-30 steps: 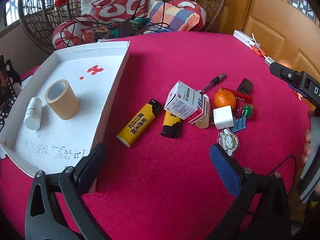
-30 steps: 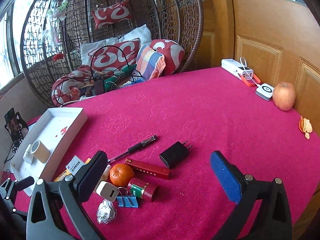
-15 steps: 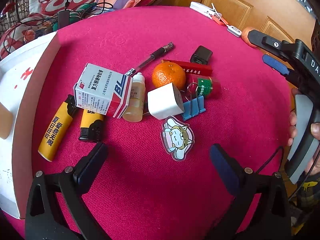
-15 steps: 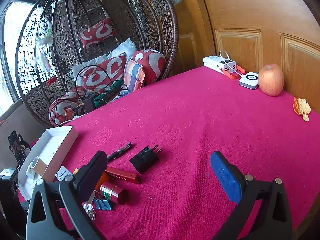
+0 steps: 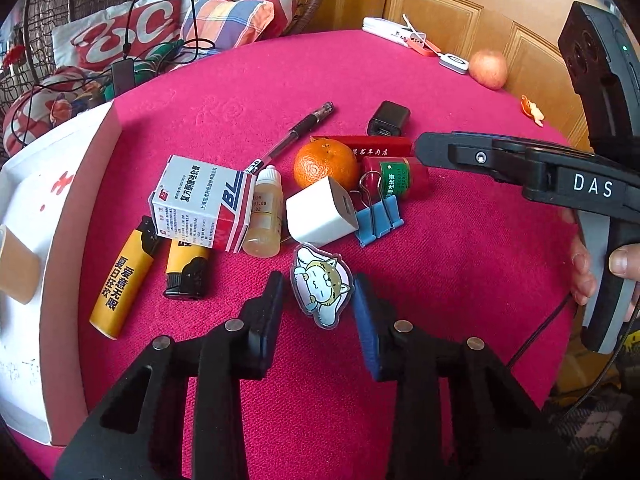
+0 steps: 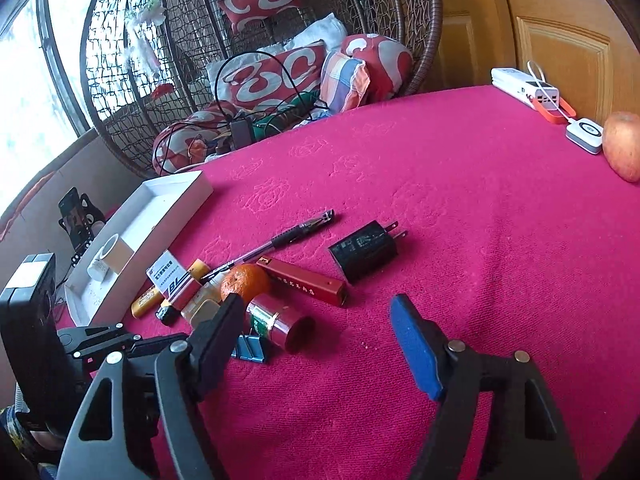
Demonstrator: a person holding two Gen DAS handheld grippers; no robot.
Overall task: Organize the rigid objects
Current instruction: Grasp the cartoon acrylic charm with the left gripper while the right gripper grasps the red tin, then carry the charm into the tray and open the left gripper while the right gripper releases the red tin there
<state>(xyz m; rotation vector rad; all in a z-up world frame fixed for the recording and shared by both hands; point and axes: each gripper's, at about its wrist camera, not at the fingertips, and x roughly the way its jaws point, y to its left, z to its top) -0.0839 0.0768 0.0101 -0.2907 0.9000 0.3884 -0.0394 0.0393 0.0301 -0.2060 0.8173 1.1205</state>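
Magenta textured cloth covers the round counter [image 5: 440, 280], with a wicker hanging chair full of red-and-white cushions behind it. A heap of small things sits mid-counter: a white-and-red cardboard medicine box [image 5: 202, 202], two yellow plastic lighters, an orange tangerine [image 5: 325, 164], a white cube charger [image 5: 320, 216] and a blue metal binder clip [image 5: 378, 220]. Nearest the left gripper [image 5: 318, 292] lies a flat clear acrylic cartoon-cat charm [image 5: 322, 284], flat on the cloth between the jaws, which have just been closing but do not yet visibly press it. The step in hand looks like picking up this charm for the white shallow cardboard tray [image 5: 60, 216] at the counter's left edge. Next, the jaws need to close onto its thin edges without sliding it. The right gripper [image 6: 320, 336] hovers partly closed and empty near a red cylindrical tin [image 6: 280, 322].
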